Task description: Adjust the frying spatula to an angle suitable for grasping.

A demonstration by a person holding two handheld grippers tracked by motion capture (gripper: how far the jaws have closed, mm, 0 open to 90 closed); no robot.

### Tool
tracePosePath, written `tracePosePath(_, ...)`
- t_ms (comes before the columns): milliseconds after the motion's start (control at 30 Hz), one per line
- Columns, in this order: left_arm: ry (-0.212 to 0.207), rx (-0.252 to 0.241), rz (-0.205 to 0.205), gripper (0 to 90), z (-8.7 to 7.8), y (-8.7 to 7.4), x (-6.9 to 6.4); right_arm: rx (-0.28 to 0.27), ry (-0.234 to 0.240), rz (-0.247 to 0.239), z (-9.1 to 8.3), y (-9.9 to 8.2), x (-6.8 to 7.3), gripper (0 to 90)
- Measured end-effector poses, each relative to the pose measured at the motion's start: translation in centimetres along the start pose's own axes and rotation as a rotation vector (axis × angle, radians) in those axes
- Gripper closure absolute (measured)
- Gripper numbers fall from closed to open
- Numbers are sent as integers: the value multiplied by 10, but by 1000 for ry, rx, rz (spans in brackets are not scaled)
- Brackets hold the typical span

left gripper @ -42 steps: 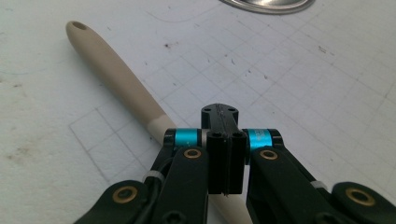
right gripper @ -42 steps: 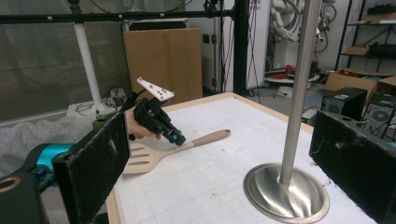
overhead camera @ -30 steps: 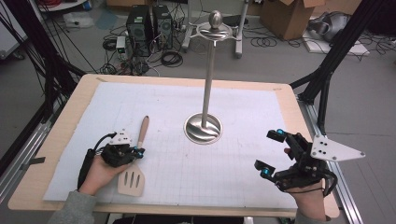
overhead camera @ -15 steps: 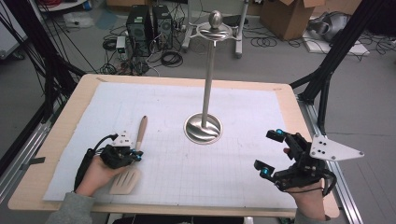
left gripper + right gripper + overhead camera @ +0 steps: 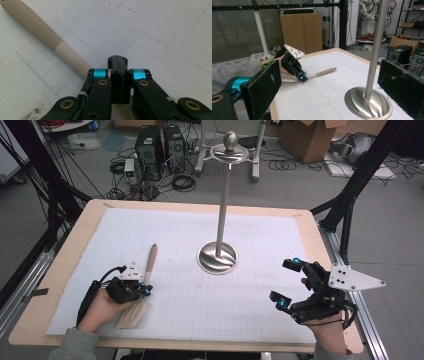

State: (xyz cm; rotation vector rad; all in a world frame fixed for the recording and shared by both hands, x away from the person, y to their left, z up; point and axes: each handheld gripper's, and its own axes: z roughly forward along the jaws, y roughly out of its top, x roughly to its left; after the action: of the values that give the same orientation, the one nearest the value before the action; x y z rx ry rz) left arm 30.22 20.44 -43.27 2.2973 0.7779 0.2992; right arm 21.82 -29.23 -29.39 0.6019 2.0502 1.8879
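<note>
**Mara:** Nothing on the table has really shifted since the earlier frames: the left gripper (image 5: 131, 289) sits at the same spot in the lower left of the high view, the right gripper (image 5: 295, 285) at the lower right, and the wooden spatula (image 5: 141, 290) lies just as it did.

**Jon:** What does the surface look like?

**Mara:** A wooden table (image 5: 75, 250) covered by a white gridded mat (image 5: 260, 245). A steel stand (image 5: 222, 205) rises from a round base (image 5: 218, 257) near the middle of the frame, with a ring and ball at its top. Past the far edge, a grey floor holds two computer towers (image 5: 160, 147), tangled cables (image 5: 182, 182) and cardboard boxes (image 5: 307, 137). Black frame struts (image 5: 360, 175) slant down at both sides.

**Jon:** And the claws?

**Mara:** In the left gripper view the left one's jaws are pressed together over the spatula's neck (image 5: 75, 60), pinching it, with the handle running to the upper left. The right one's jaws are spread wide with nothing between them; in its own view the stand's pole (image 5: 374, 50) shows in the gap, farther off.

**Jon:** Anything hard to read?

**Mara:** The spatula's blade (image 5: 131, 316) is partly under the left hand (image 5: 100, 307) in the high view, and hidden behind the jaws in the left gripper view. The exact pad contact is covered by the linkage. The right gripper view cuts off the pole's top and the base's lower edge, and its own left pad (image 5: 263, 85) hides the far gripper's forearm. Stains at the lower left of the left gripper view are too blurred to identify.
</note>
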Motion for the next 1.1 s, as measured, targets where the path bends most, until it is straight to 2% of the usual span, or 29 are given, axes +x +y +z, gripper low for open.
tracePosePath(133, 4, 22, 13, 900, 0, 1, -3, 1, 4, -6, 2, 0, 0, 41)
tracePosePath(367, 36, 57, 47, 900, -4, 1, -7, 8, 11, 0, 4, 0, 0, 41)
tracePosePath(733, 63, 72, 69, 900, -9, -1, -8, 11, 24, -12, 10, 1, -1, 41)
tracePosePath(933, 51, 86, 60, 900, -11, -4, -8, 18, 32, -8, 12, 0, -1, 41)
tracePosePath(1100, 60, 88, 61, 900, -12, -5, -9, 18, 35, -6, 14, 0, -2, 41)
